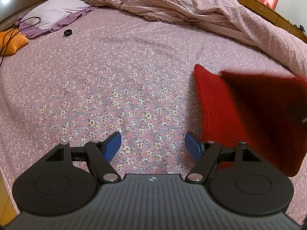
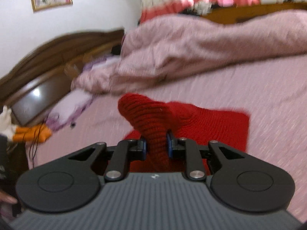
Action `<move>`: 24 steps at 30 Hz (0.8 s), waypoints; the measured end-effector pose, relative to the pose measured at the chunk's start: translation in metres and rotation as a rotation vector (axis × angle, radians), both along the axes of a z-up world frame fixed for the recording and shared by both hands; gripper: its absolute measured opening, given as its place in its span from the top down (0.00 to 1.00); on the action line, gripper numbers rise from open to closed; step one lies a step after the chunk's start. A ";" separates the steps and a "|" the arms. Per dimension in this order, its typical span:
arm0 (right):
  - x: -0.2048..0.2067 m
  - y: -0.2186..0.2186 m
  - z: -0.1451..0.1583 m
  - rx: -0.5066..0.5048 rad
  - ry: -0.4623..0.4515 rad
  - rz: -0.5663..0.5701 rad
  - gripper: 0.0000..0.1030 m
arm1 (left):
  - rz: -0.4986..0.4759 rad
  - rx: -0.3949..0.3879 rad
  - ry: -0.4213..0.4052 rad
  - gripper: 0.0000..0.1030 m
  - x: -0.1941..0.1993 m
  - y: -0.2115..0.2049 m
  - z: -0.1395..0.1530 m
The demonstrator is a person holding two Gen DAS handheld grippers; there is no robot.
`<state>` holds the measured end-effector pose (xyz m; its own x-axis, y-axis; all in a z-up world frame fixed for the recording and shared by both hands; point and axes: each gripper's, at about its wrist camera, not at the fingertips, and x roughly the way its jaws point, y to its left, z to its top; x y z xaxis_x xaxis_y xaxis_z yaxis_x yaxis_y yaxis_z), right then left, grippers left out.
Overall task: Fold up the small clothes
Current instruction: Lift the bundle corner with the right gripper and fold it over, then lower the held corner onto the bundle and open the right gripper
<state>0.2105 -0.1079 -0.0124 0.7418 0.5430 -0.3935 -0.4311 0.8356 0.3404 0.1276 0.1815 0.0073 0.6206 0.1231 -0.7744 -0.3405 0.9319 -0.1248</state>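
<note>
A red knitted garment (image 1: 230,115) lies on the floral pink bedsheet (image 1: 115,76) at the right of the left wrist view, with a blurred flap lifted over it. My left gripper (image 1: 152,144) is open and empty, just left of the garment's near edge. In the right wrist view my right gripper (image 2: 156,146) is shut on a raised fold of the red garment (image 2: 147,115), held above the part lying flat on the bed (image 2: 220,122).
A bunched pink quilt (image 1: 182,5) covers the far side of the bed. A lilac pillow (image 1: 55,11), an orange soft toy (image 1: 11,42) with a black cord and a small black ring (image 1: 67,32) lie at the far left. A wooden headboard (image 2: 48,57) stands behind.
</note>
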 end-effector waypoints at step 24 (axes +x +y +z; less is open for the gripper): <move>-0.022 0.064 -0.007 -0.020 -0.078 0.165 0.80 | 0.072 -0.035 0.014 0.25 -0.011 0.037 -0.013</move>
<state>0.1888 -0.0440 -0.0190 0.6721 0.6523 -0.3504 -0.5870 0.7578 0.2848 0.1162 0.2188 -0.0058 0.6004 0.1400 -0.7874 -0.4083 0.9002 -0.1513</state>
